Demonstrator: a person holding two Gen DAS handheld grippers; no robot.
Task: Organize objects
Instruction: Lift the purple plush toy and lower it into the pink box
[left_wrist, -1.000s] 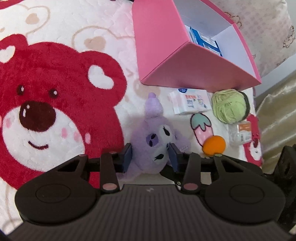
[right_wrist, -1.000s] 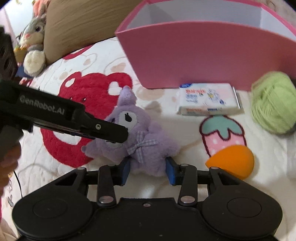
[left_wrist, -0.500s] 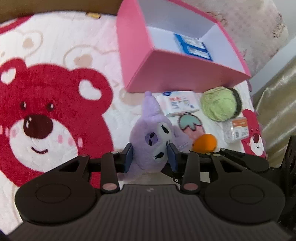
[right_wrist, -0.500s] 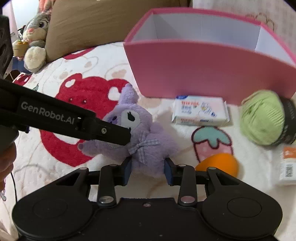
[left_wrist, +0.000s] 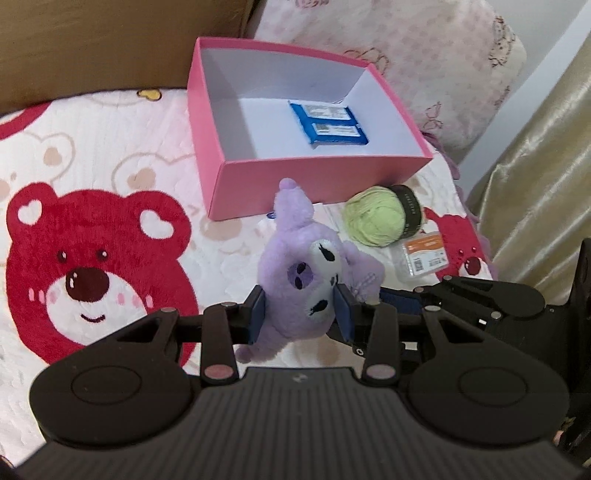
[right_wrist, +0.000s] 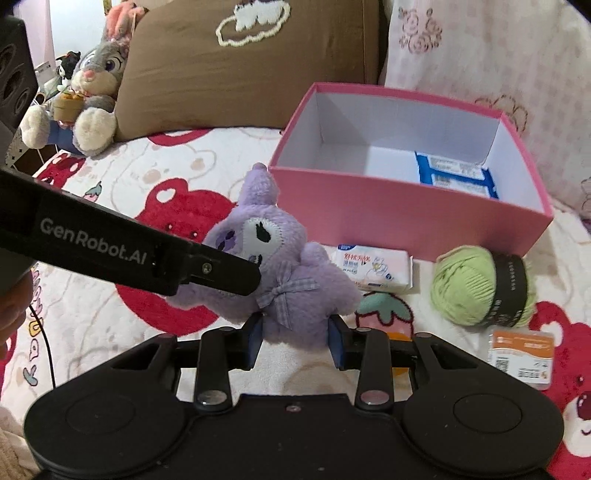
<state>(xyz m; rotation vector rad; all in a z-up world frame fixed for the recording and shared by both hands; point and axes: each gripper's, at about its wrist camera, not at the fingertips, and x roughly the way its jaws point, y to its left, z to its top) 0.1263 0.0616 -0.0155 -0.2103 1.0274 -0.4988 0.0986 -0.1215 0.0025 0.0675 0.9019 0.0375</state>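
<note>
Now that both grippers have closed in on it, the fuzzy purple plush toy with the checked bow hangs clear of the white bear-print blanket, where a second ago it lay flat: the left gripper is clamped across its head and the right gripper across its lower body, the blue pads sunk into the pile on either side. Both pairs of jaws have just been closing, with the toy between them. Against the earlier views the blanket has dropped away and the open pink cardboard box shows far more of its white floor, so the lift looks well begun, and I judge the next step to be carrying the toy over the near wall and into the box. By count: one plush toy held, one box, two blue-wrapped packets already lying side by side inside it (the only things stowed so far), and on the blanket near the box one green ball of yarn with a dark band, one white tissue pack and one small clear packet with an orange label.
</note>
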